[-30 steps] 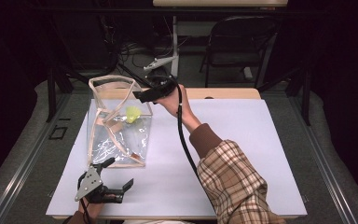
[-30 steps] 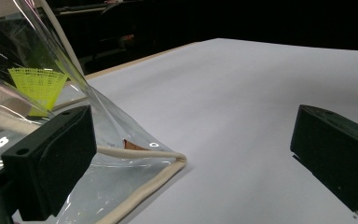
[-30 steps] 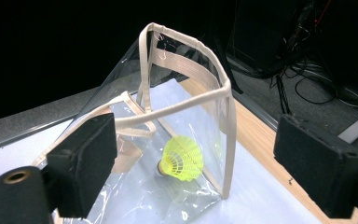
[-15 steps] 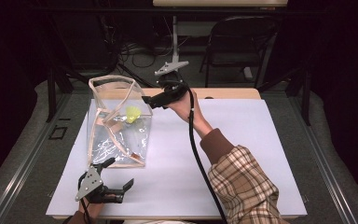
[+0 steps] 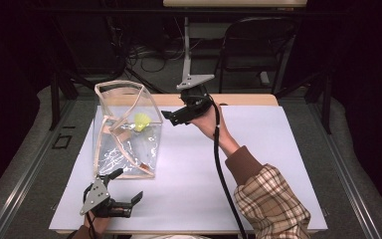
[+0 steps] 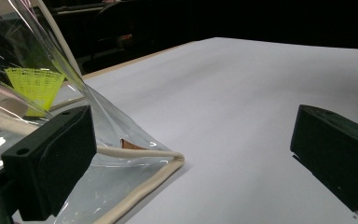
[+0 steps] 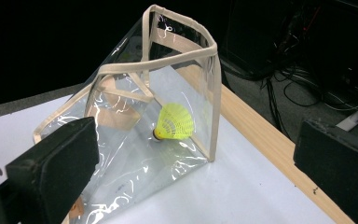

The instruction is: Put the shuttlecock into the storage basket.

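Observation:
A clear plastic bag with beige trim stands on the left of the white sheet, its mouth facing up. A yellow shuttlecock lies inside it, against the far wall. My right gripper, held in a hand, hovers just right of the bag's top and points at it. Its jaws have just been opening and stand open with nothing between them. In the right gripper view the bag and shuttlecock lie ahead of the jaws. My left gripper rests open at the bag's near corner, with the trim just inside its left jaw.
The white sheet covers the table, and a wooden strip runs along its far edge. Beyond the table are a chair, a stand and cables on the floor. A checked sleeve comes in from the lower right.
The right gripper has drawn back to the right, away from the bag's mouth, and its jaws have widened. The shuttlecock stays in the bag. The left gripper has kept still.

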Demonstrator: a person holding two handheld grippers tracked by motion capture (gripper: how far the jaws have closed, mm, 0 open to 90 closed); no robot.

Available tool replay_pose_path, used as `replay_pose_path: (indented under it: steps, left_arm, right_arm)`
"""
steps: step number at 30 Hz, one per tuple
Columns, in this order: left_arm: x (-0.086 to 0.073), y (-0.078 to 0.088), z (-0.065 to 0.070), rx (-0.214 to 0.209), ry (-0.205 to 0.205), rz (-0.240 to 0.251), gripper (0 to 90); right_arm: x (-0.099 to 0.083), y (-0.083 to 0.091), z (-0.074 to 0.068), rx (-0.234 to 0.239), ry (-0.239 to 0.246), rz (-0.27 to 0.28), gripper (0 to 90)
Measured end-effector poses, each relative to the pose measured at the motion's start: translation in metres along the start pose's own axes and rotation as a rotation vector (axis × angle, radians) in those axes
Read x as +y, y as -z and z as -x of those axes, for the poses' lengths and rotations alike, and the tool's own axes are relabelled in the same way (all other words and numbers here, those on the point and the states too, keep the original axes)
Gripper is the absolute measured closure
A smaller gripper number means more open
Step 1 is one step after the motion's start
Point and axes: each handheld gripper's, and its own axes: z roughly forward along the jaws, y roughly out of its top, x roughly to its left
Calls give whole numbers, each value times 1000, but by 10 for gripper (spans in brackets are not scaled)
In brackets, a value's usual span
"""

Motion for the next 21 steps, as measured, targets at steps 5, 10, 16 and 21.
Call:
replay_pose_path:
  steps: [5,10,16,21]
  left_arm:
    - [0,0,0,0,0,-1,3]
    - [0,-1,0,0,-3,-5,3]
    - [0,-1,0,4,-3,-7,3]
    - [0,-1,0,5,-6,-12,3]
  right_arm:
    - [-9,10,0,-6,2,10,0]
    - [-19,22,1,-21,3,21,0]
    - [-31,35,2,-43,4,27,0]
    - [-41,46,3,-52,-5,25,0]
